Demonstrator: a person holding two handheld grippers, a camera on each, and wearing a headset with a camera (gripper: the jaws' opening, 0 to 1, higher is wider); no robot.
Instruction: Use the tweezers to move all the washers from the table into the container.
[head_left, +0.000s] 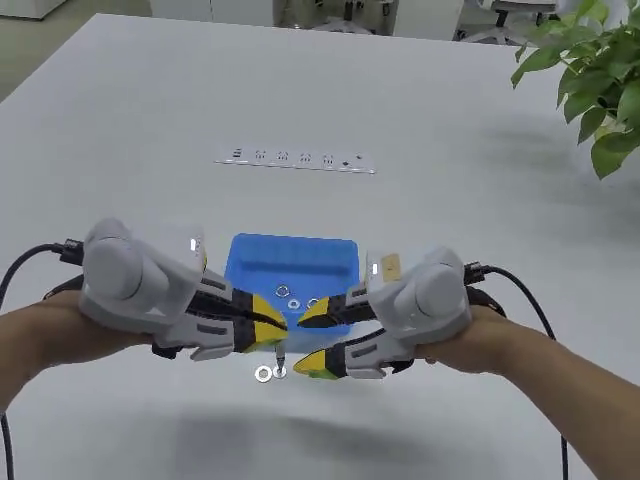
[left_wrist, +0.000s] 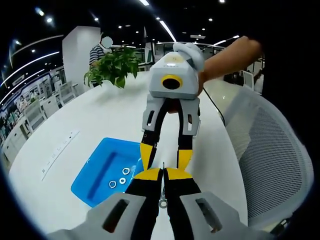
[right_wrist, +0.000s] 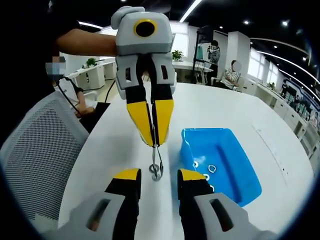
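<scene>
Tweezers (right_wrist: 155, 161) — clamped tight, left hand-held gripper (right_wrist: 153, 142)

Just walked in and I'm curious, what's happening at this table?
A person works two handheld claws over a white table. The left claw is shut on thin metal tweezers, their tips down at a small silver washer on the table. The right claw sits open alongside. Several washers lie in the blue plastic container; two lie outside it.

Legible text: none for you to log. Markings on the power strip (head_left: 295, 158) lying on the counter (head_left: 450, 120) are too small to read.
</scene>
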